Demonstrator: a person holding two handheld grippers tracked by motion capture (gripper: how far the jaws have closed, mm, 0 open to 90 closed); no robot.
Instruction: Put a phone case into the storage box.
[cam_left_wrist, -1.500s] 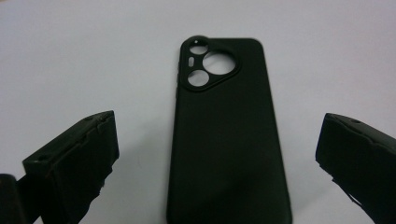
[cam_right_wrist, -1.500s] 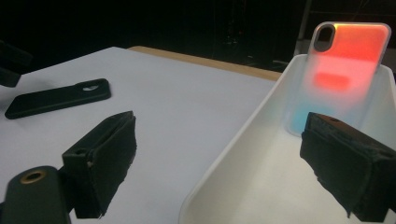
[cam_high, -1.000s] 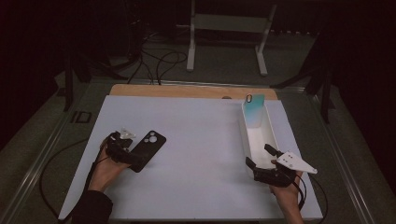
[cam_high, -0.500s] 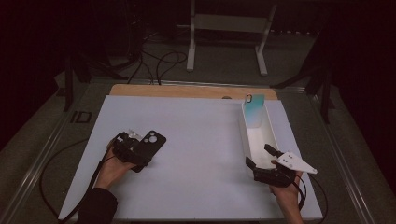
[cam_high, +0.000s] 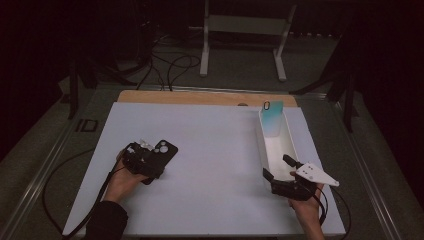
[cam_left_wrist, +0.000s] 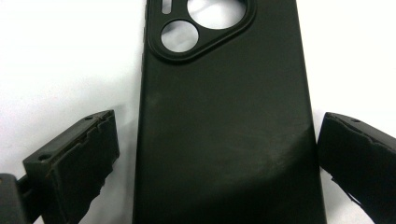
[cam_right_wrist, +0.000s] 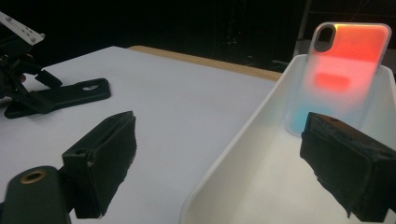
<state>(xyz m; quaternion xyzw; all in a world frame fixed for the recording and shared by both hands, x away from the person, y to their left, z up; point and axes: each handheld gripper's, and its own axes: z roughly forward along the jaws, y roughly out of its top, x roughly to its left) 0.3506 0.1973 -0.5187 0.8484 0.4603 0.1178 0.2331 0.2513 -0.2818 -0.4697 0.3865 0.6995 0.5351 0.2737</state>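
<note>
The left gripper (cam_left_wrist: 215, 154) stands wide open around the black phone case (cam_left_wrist: 224, 116), which lies flat on the white table (cam_high: 220, 150), jaws not touching it. The right gripper (cam_right_wrist: 233, 163) gapes open and empty astride the white tray's (cam_right_wrist: 233, 154) near wall.

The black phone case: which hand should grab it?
Probably left. The left gripper is open with its jaws either side of the black phone case; the right gripper sits by the white tray.

left hand-held gripper (cam_high: 150, 161): black, cable trailing | right hand-held gripper (cam_high: 281, 172): black, grey three-cornered plate | sleeve (cam_high: 106, 220): dark
</note>
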